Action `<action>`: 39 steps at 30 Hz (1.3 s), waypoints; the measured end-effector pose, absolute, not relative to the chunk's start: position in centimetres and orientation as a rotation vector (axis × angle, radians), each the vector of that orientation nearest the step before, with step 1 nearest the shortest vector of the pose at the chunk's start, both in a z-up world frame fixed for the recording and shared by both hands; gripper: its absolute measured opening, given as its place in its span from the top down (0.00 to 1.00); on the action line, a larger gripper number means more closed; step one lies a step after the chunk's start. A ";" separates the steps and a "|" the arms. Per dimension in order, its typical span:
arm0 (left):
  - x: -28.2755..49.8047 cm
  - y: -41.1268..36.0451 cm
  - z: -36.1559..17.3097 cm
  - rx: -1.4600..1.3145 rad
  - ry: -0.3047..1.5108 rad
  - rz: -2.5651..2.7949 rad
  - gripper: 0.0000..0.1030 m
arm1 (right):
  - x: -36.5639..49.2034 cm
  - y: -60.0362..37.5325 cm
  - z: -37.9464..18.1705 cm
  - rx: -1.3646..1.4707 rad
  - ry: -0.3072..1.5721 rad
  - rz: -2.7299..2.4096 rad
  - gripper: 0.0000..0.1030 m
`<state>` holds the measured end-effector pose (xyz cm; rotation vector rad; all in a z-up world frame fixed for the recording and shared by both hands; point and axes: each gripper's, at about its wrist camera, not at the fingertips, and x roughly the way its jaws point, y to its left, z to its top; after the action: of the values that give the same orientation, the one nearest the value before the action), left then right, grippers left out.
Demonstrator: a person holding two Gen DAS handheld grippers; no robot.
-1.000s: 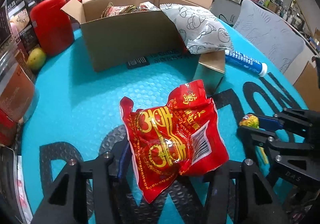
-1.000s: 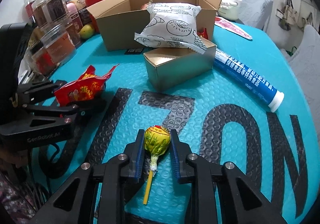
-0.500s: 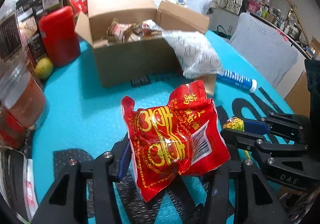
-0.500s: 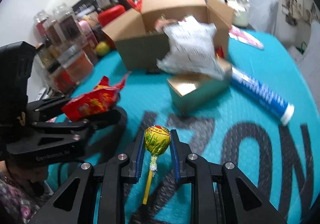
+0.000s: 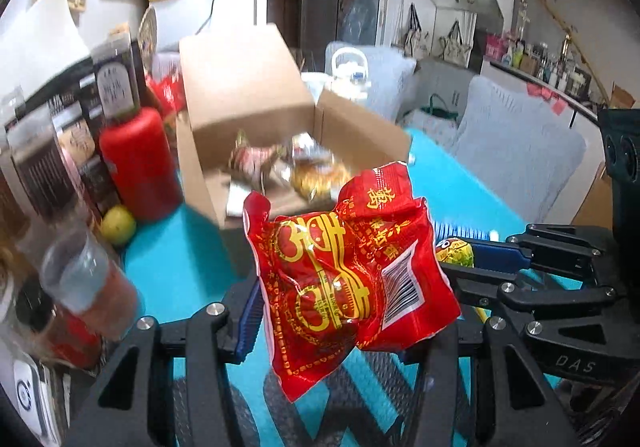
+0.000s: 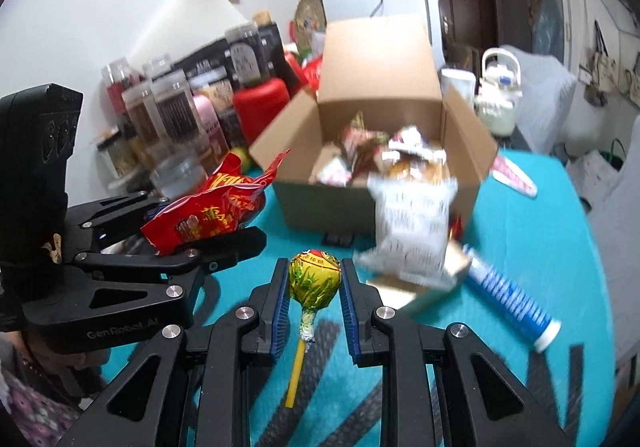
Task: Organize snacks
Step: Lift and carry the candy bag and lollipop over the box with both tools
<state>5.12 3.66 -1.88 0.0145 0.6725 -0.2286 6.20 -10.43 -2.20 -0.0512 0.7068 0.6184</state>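
Observation:
My left gripper is shut on a red snack packet and holds it above the teal mat; the packet also shows in the right wrist view. My right gripper is shut on a yellow-wrapped lollipop, its yellow stick hanging down; the lollipop also shows in the left wrist view. An open cardboard box with several snacks inside stands ahead; it also shows in the left wrist view. A white patterned packet leans against its front.
A small gold box and a blue-and-white tube lie right of the cardboard box. A red canister, a green fruit and several jars stand at the left. A white kettle stands behind.
Both grippers have risen off the mat with their loads and moved toward the cardboard box, so its inside now shows.

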 end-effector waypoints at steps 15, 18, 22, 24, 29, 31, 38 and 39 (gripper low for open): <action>9.6 3.5 4.2 0.019 0.508 -0.194 0.51 | 10.4 -11.4 5.0 -0.103 0.514 0.599 0.77; 10.7 3.4 4.8 0.013 0.489 -0.188 0.51 | 11.6 -11.4 5.7 -0.099 0.490 0.600 0.77; 12.7 3.7 5.2 -0.006 0.475 -0.170 0.51 | 14.0 -11.3 5.9 -0.061 0.508 0.623 0.77; 14.0 4.0 5.3 -0.019 0.471 -0.161 0.51 | 15.0 -11.1 5.9 -0.063 0.500 0.617 0.77; 17.1 4.7 5.5 -0.044 0.467 -0.145 0.51 | 17.7 -10.4 6.2 -0.061 0.478 0.612 0.77; 18.3 5.0 5.6 -0.045 0.464 -0.136 0.51 | 18.7 -10.2 6.3 -0.058 0.468 0.606 0.77; 22.4 5.8 4.8 -0.046 0.481 -0.084 0.51 | 23.1 -9.5 5.7 -0.042 0.464 0.594 0.77; 22.9 5.9 4.6 -0.045 0.487 -0.073 0.51 | 23.5 -9.4 5.6 -0.042 0.467 0.593 0.77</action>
<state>22.87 5.87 4.57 -0.0450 0.4871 -0.0733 23.48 -9.41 5.59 -0.0422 0.4668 0.5926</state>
